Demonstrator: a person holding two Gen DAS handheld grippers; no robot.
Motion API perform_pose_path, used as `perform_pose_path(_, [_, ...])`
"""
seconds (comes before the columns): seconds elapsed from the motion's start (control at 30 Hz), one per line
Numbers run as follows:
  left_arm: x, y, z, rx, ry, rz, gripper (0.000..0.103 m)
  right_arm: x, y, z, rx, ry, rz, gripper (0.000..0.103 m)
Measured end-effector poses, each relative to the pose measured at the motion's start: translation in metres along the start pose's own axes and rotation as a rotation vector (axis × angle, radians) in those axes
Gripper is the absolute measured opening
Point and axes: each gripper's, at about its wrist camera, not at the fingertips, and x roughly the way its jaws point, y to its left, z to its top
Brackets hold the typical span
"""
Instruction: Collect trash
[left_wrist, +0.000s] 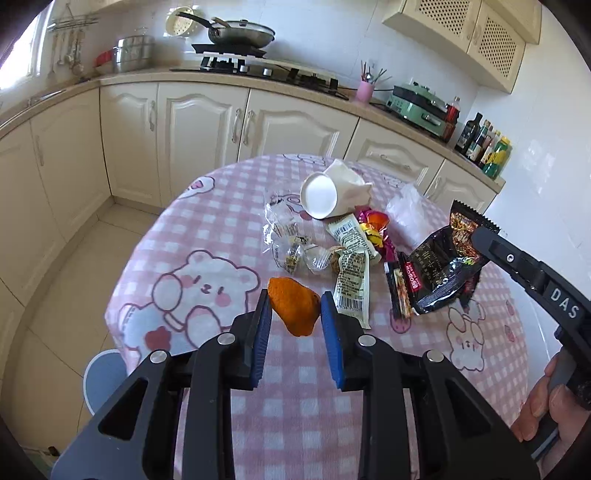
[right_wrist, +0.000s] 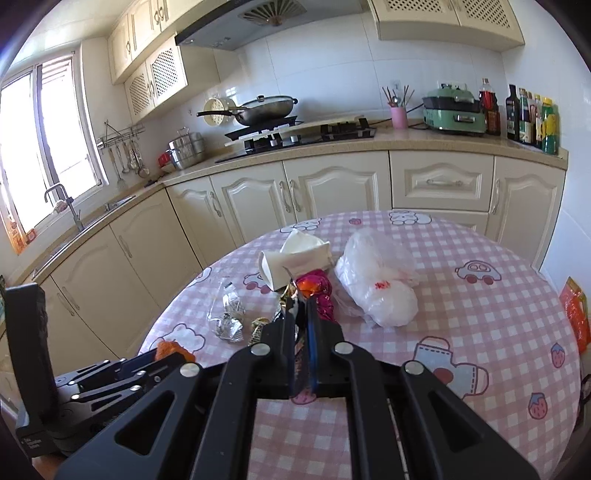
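On the pink checked desk (left_wrist: 207, 236) our trash lies in a loose heap: a tipped white paper cup (left_wrist: 319, 197), clear crinkled wrappers (left_wrist: 284, 236), white barcoded sachets (left_wrist: 351, 273), bright foil candy wrappers (left_wrist: 376, 229) and a filmy plastic bag (right_wrist: 376, 284) at the far side. Our left gripper (left_wrist: 295, 317) stands open, its blue-padded fingers (left_wrist: 263, 332) on either side of an orange peel (left_wrist: 293, 310) without visibly pressing it, so we judge the peel is about to be taken but not yet held. Our right gripper (right_wrist: 303, 354) has its fingers nearly together on the black snack packet (left_wrist: 443, 266), which seems lifted off the cloth in the left wrist view; in its own view only a thin sliver of wrapper shows between the pads. The risks, as we see them: the peel is curved and stiff, so a closing squeeze off its middle could flip it out or drag the sachet lying just beside it. The packet is pinched by one edge and could slide free if swung. The cup could roll if the heap is nudged.
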Motion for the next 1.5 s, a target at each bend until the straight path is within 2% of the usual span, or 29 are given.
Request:
perform_pose_path(0.3, [-0.019,-0.003,-0.006,0.005,-0.020,-0.006,0.025,-0.015,0.011,-0.006,-0.046,0.019,-0.053,0.006])
perform_pose_path(0.5, [-0.023,-0.006,-0.011,0.012,-0.022,-0.011,0.025,0.000,-0.002,-0.023,-0.008,0.130,-0.035,0.008])
perform_pose_path(0.53, [-0.023,-0.007,-0.011,0.013,-0.022,-0.011,0.025,0.005,-0.003,-0.028,-0.013,0.159,-0.038,0.015])
perform_pose_path(0.57, [-0.023,-0.007,-0.012,0.013,-0.021,-0.010,0.025,0.010,-0.004,-0.032,-0.009,0.179,-0.036,0.029])
perform_pose_path(0.6, [-0.022,-0.007,-0.012,0.013,-0.020,-0.009,0.025,0.015,-0.005,-0.037,0.005,0.195,-0.029,0.033])
perform_pose_path(0.7, [-0.020,-0.008,-0.013,0.017,-0.016,-0.005,0.025,0.030,-0.011,-0.051,0.071,0.246,-0.005,0.040])
perform_pose_path(0.77, [-0.018,-0.007,-0.014,0.018,-0.012,0.001,0.025,0.036,-0.011,-0.055,0.086,0.263,-0.010,0.050])
perform_pose_path(0.87, [-0.013,-0.004,-0.014,0.014,-0.006,0.005,0.025,0.047,-0.008,-0.057,0.093,0.272,0.001,0.051])
perform_pose_path(1.03, [-0.006,0.000,-0.013,0.010,0.003,0.002,0.025,0.060,0.002,-0.054,0.035,0.272,-0.021,0.051])
perform_pose_path(1.1, [-0.003,0.002,-0.013,0.007,0.006,0.000,0.025,0.065,0.008,-0.054,-0.001,0.287,-0.011,0.044])
perform_pose_path(1.17, [-0.002,0.005,-0.013,0.001,0.009,-0.001,0.025,0.068,0.016,-0.053,-0.040,0.289,-0.003,0.029])
perform_pose_path(1.27, [-0.002,0.006,-0.014,-0.005,0.007,-0.003,0.025,0.070,0.024,-0.054,-0.083,0.294,0.007,0.020])
perform_pose_path(1.33, [-0.004,0.008,-0.015,-0.009,0.004,-0.005,0.025,0.070,0.025,-0.054,-0.088,0.294,0.032,0.009])
perform_pose_path(1.43, [-0.008,0.009,-0.016,-0.008,0.000,-0.011,0.025,0.067,0.026,-0.055,-0.090,0.292,0.043,0.009])
perform_pose_path(1.5, [-0.011,0.010,-0.017,-0.008,-0.003,-0.011,0.025,0.064,0.024,-0.055,-0.058,0.298,0.061,0.012])
